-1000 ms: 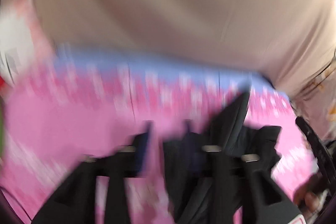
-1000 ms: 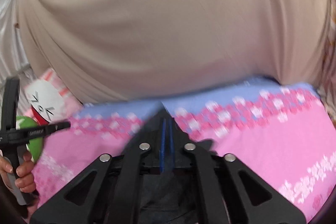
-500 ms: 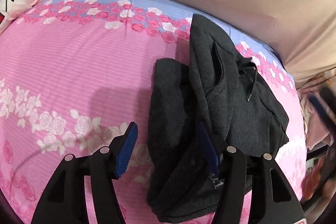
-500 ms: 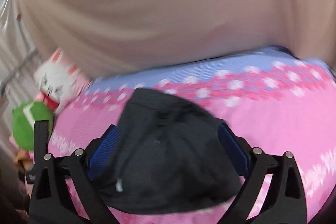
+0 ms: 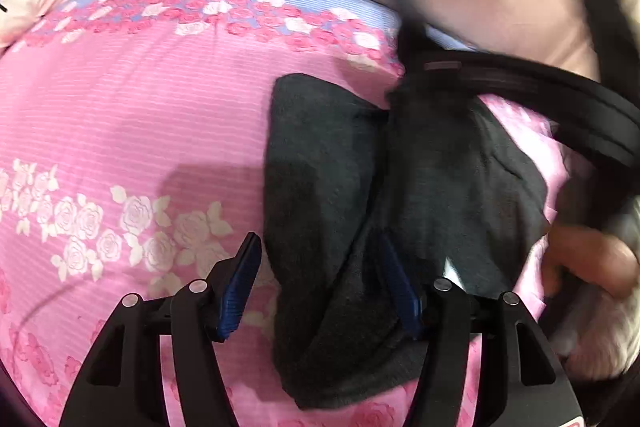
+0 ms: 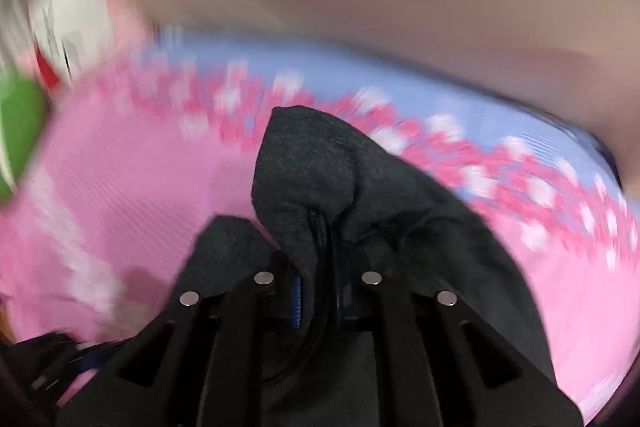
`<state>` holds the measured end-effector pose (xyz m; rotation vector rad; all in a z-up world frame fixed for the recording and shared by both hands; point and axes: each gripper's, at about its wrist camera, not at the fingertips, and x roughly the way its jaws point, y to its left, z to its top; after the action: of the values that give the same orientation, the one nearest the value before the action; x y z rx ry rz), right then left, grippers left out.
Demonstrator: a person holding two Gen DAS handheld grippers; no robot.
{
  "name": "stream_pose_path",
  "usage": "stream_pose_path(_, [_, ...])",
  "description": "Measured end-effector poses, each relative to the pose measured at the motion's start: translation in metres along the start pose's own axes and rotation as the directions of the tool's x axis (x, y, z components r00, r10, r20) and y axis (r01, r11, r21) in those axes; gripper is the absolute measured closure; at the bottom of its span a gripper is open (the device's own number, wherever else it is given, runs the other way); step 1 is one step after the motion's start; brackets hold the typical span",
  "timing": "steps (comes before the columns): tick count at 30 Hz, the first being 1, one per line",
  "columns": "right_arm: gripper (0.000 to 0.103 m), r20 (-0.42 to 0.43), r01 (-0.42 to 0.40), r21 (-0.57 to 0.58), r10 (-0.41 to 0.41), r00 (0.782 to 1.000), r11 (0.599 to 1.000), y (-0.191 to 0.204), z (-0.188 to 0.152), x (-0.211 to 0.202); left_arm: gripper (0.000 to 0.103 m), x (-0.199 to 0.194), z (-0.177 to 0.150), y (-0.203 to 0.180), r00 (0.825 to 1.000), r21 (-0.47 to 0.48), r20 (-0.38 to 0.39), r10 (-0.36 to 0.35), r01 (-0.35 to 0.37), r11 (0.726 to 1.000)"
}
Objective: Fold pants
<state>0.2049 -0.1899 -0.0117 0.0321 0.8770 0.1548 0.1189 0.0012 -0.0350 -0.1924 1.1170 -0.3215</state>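
Pants (image 5: 328, 211): dark grey, bunched in uneven layers on the pink floral bedsheet (image 5: 132, 115), toward 3 o'clock in the left wrist view; far corner near the blue border at 12 o'clock.
Left gripper (image 5: 320, 287): spread wide, blue pads on either side of the near end of the pile, pinching nothing.
Right gripper (image 6: 318, 291): pressed together on a thick gather of the pants, a drawstring-like cord apparently trapped in the pinch; seen from the left wrist camera at 2 o'clock.
Right hand (image 5: 588, 259): blurred at 3 o'clock, just beside the cloth edge.
Risk, grip: bulky wad likely to slip out of the pinch under a quick pull, judging by the motion blur.
Risk, fold: several layers caught together, so probably drags the whole pile rather than one flap; crooked, lumpy fold likely.
Risk, left side: nothing pinned down, so cloth free to slide across the smooth sheet.
Risk, cord: possible snag between the pads on release.
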Motion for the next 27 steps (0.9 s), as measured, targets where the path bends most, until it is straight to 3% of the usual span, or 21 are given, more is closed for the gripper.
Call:
stream_pose_path(2, [0.093, 0.126, -0.049, 0.16, 0.029, 0.992, 0.986, -0.05, -0.033, -0.059, 0.041, -0.008, -0.005, -0.004, 1.0, 0.024, 0.008, -0.026, 0.026, 0.999])
stream_pose_path(3, [0.086, 0.152, -0.051, 0.206, 0.02, 0.988, 0.977, -0.067, -0.048, -0.074, 0.041, -0.01, -0.008, -0.006, 1.0, 0.039, 0.011, -0.026, 0.026, 0.999])
stream_pose_path(4, [0.074, 0.163, -0.018, 0.277, -0.029, 0.986, 0.961, -0.094, -0.078, -0.093, 0.041, -0.013, -0.011, -0.007, 0.999, 0.047, 0.012, -0.038, 0.037, 0.998])
stream_pose_path(5, [0.038, 0.142, 0.036, 0.313, -0.084, 0.986, 0.949, -0.11, -0.097, -0.097, 0.039, -0.014, -0.012, -0.006, 0.998, 0.042, 0.011, -0.055, 0.054, 0.998])
stream_pose_path(6, [0.029, 0.111, 0.109, 0.343, -0.156, 0.982, 0.933, -0.125, -0.116, -0.101, 0.038, -0.017, -0.014, -0.003, 0.997, 0.019, 0.012, -0.073, 0.073, 0.997])
stream_pose_path(8, [0.029, 0.09, 0.123, 0.384, -0.169, 0.981, 0.915, -0.145, -0.14, -0.109, 0.036, -0.026, -0.017, 0.012, 0.991, -0.075, 0.032, -0.133, 0.135, 0.988])
stream_pose_path(10, [0.029, 0.137, 0.028, 0.431, -0.096, 0.986, 0.902, -0.159, -0.147, -0.12, 0.034, -0.036, -0.018, 0.029, 0.985, -0.168, 0.074, -0.157, 0.167, 0.972])
stream_pose_path(12, [0.028, 0.17, -0.052, 0.437, -0.026, 0.985, 0.898, -0.164, -0.14, -0.122, 0.027, -0.04, -0.019, 0.037, 0.986, -0.223, 0.106, -0.126, 0.147, 0.964])
stream_pose_path(15, [0.016, 0.153, -0.115, 0.416, 0.055, 0.987, 0.902, -0.171, -0.114, -0.088, 0.027, -0.03, -0.02, 0.041, 0.993, -0.266, 0.071, -0.09, 0.106, 0.958])
stream_pose_path(16, [0.016, 0.099, -0.097, 0.429, 0.06, 0.993, 0.898, -0.172, -0.107, -0.065, 0.027, -0.026, -0.02, 0.04, 0.995, -0.27, 0.054, -0.083, 0.095, 0.958])
stream_pose_path(17, [0.028, 0.059, -0.094, 0.43, 0.077, 0.995, 0.898, -0.174, -0.104, -0.05, 0.027, -0.023, -0.021, 0.039, 0.996, -0.273, 0.046, -0.08, 0.09, 0.958])
stream_pose_path(18, [0.061, 0.026, -0.11, 0.429, 0.109, 0.994, 0.896, -0.172, -0.102, -0.034, 0.027, -0.021, -0.022, 0.039, 0.996, -0.272, 0.04, -0.08, 0.088, 0.958])
stream_pose_path(19, [0.063, 0.008, -0.108, 0.422, 0.116, 0.993, 0.9, -0.166, -0.099, -0.03, 0.027, -0.018, -0.022, 0.038, 0.996, -0.268, 0.035, -0.08, 0.086, 0.96])
stream_pose_path(21, [0.086, 0.047, -0.112, 0.382, 0.102, 0.994, 0.917, -0.157, -0.094, -0.042, 0.027, -0.016, -0.021, 0.037, 0.996, -0.261, 0.03, -0.082, 0.087, 0.961])
stream_pose_path(23, [0.088, 0.151, -0.172, 0.372, 0.123, 0.981, 0.912, -0.149, -0.093, -0.085, 0.027, -0.016, -0.021, 0.04, 0.995, -0.271, 0.033, -0.098, 0.103, 0.957])
stream_pose_path(25, [0.087, 0.223, -0.157, 0.367, 0.078, 0.972, 0.917, -0.145, -0.107, -0.126, 0.027, -0.017, -0.02, 0.042, 0.993, -0.273, 0.038, -0.109, 0.116, 0.955])
stream_pose_path(27, [0.081, 0.198, -0.107, 0.385, 0.032, 0.98, 0.917, -0.148, -0.131, -0.133, 0.027, -0.015, -0.017, 0.043, 0.993, -0.274, 0.041, -0.111, 0.118, 0.955])
